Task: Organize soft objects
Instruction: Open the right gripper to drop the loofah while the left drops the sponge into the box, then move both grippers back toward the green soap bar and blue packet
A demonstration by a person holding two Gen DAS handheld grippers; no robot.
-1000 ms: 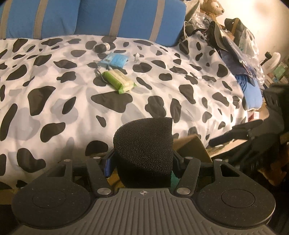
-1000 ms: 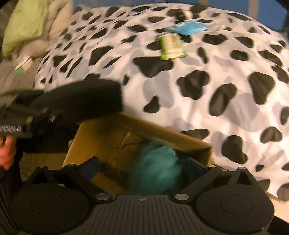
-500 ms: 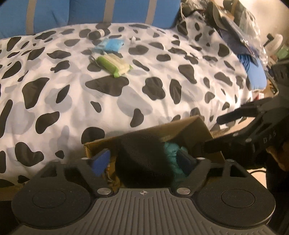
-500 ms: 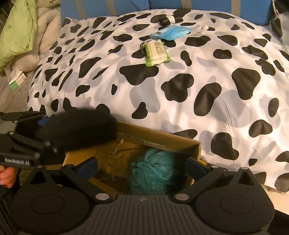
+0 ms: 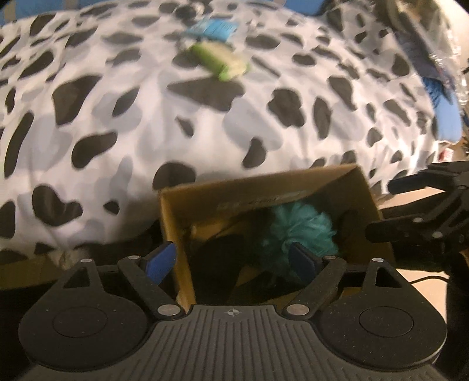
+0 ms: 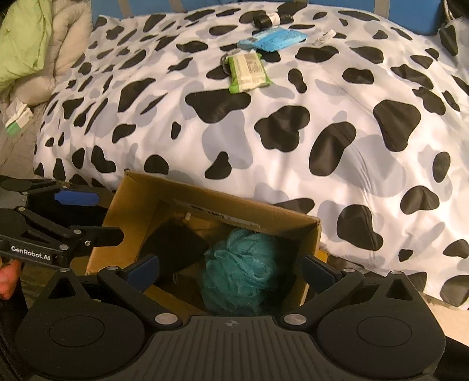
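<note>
A cardboard box (image 6: pixel 132 202) stands against the bed's near edge; it also shows in the left wrist view (image 5: pixel 170 214). Inside lie a black foam sponge (image 6: pixel 173 243) and a teal mesh bath pouf (image 6: pixel 243 266); the left wrist view shows the sponge (image 5: pixel 217 260) and the pouf (image 5: pixel 299 228) too. My left gripper (image 5: pixel 233 259) is open and empty above the box's left side; it also shows in the right wrist view (image 6: pixel 88 214). My right gripper (image 6: pixel 231 268) is open and empty above the box's near side; it also shows in the left wrist view (image 5: pixel 404 205).
A cow-print duvet (image 6: pixel 293 132) covers the bed. On it lie a green wipes pack (image 6: pixel 249 71), a blue packet (image 6: pixel 272 38) and a small dark bottle (image 6: pixel 263 19). A green and beige pillow pile (image 6: pixel 32 44) sits at far left.
My left gripper opened and let go of the black sponge, which dropped into the box beside the teal pouf. The left gripper tilted down toward the box.
</note>
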